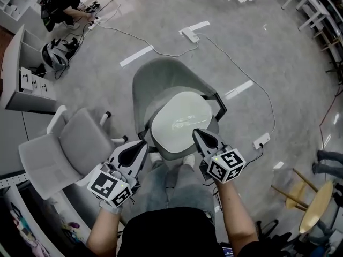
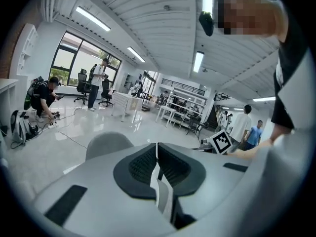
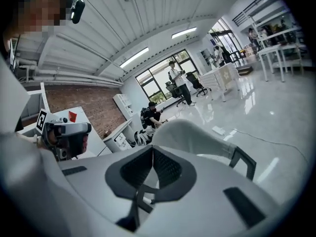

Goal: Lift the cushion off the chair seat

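Observation:
A pale oval cushion (image 1: 179,116) lies on the seat of a grey chair (image 1: 161,74) right in front of me. My left gripper (image 1: 143,143) is at the seat's front left corner, its tips beside the cushion's edge, jaws shut and empty. My right gripper (image 1: 195,131) sits over the cushion's front right edge, also shut with nothing in it. In the left gripper view the shut pads (image 2: 157,147) point past the chair's back (image 2: 108,144). In the right gripper view the closed gripper (image 3: 153,149) faces the chair's back (image 3: 197,132) and its dark armrest (image 3: 242,159).
A second grey chair (image 1: 69,143) stands close on the left. A white shelf unit (image 1: 27,74) is further left. Cables and power strips (image 1: 190,35) (image 1: 261,141) lie on the glossy floor. A wooden stool (image 1: 316,205) stands at the right. A person (image 1: 64,7) crouches far left.

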`<state>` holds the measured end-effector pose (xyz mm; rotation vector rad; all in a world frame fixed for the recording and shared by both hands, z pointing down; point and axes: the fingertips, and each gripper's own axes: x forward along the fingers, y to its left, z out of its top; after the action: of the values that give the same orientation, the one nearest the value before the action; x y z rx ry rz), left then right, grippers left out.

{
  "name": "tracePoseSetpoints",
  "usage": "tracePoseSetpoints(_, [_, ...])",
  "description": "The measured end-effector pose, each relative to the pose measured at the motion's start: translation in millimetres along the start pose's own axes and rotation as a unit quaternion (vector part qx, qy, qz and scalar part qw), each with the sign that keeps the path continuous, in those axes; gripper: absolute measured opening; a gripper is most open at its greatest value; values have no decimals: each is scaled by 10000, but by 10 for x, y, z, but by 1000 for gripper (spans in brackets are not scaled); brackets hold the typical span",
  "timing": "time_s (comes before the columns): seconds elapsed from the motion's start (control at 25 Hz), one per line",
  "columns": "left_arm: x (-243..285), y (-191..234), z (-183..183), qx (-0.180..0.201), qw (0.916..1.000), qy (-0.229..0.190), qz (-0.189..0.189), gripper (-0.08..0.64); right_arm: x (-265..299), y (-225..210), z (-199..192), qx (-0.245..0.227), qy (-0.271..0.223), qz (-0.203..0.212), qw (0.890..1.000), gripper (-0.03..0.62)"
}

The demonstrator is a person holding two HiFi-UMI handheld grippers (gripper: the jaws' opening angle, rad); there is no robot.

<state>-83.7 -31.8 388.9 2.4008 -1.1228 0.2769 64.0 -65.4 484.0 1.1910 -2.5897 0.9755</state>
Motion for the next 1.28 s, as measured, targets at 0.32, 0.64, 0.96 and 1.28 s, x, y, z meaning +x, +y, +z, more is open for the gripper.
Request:
tracePoseSetpoints(0.32, [136, -46, -394, -81, 9989, 435, -125, 14, -89, -467, -613, 727, 123, -409, 9964, 12])
tracePoseSetpoints(0.64, [234, -111, -740, -102, 9964, 806, -246, 14, -47, -857, -1491, 1175, 625, -664, 9889, 12])
tracePoseSetpoints(0.96, [240, -29, -982, -95, 9938, 1067, -304, 14, 75, -1034, -2191, 1811, 859, -825, 9762, 12])
tracePoseSetpoints(1.28, [181, 41, -1257, -122, 9912, 1259, -378, 14, 173, -1144, -2770, 2302, 1081, -941, 9625, 35])
